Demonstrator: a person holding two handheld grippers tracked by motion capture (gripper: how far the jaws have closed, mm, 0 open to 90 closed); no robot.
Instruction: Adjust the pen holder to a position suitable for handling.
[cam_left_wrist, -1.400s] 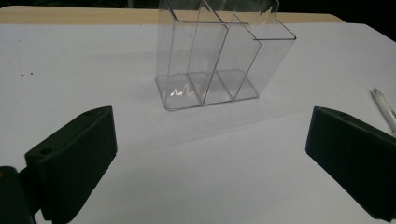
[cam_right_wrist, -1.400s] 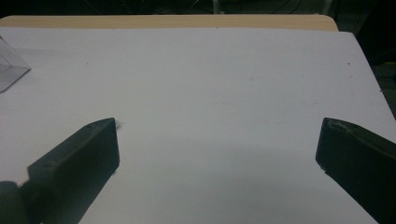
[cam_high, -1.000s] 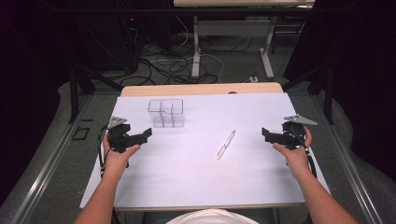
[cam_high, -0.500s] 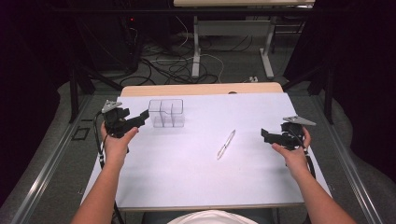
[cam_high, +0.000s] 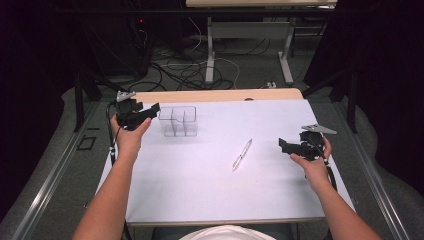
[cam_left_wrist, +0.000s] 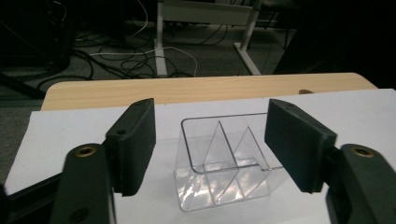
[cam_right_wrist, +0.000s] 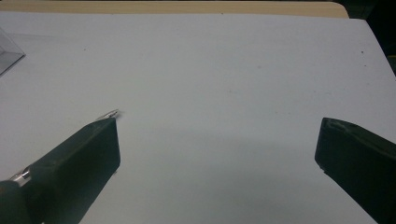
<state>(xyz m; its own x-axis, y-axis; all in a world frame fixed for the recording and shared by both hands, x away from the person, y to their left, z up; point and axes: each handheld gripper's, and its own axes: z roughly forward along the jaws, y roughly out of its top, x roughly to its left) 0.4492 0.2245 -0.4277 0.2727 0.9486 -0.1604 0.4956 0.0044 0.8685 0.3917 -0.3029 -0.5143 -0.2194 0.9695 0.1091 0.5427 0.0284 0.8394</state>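
A clear plastic organizer box (cam_high: 178, 121) with inner dividers stands on the white table sheet (cam_high: 215, 185) at the back left. My left gripper (cam_high: 152, 109) is open just left of it; in the left gripper view the box (cam_left_wrist: 224, 163) sits a short way ahead between the spread jaws, untouched. A silver pen (cam_high: 242, 155) lies in the middle of the sheet. My right gripper (cam_high: 285, 145) hovers open at the right, apart from the pen. In the right gripper view the pen's tip (cam_right_wrist: 109, 114) peeks out behind the left jaw.
The wooden tabletop edge (cam_high: 215, 95) runs along the back of the sheet. Beyond it are floor cables (cam_high: 185, 70) and the legs of another table (cam_high: 210, 50). Dark curtains close off both sides.
My left gripper has moved away from me and up to the box's left side. The right gripper has barely shifted. Pen and box have not moved.
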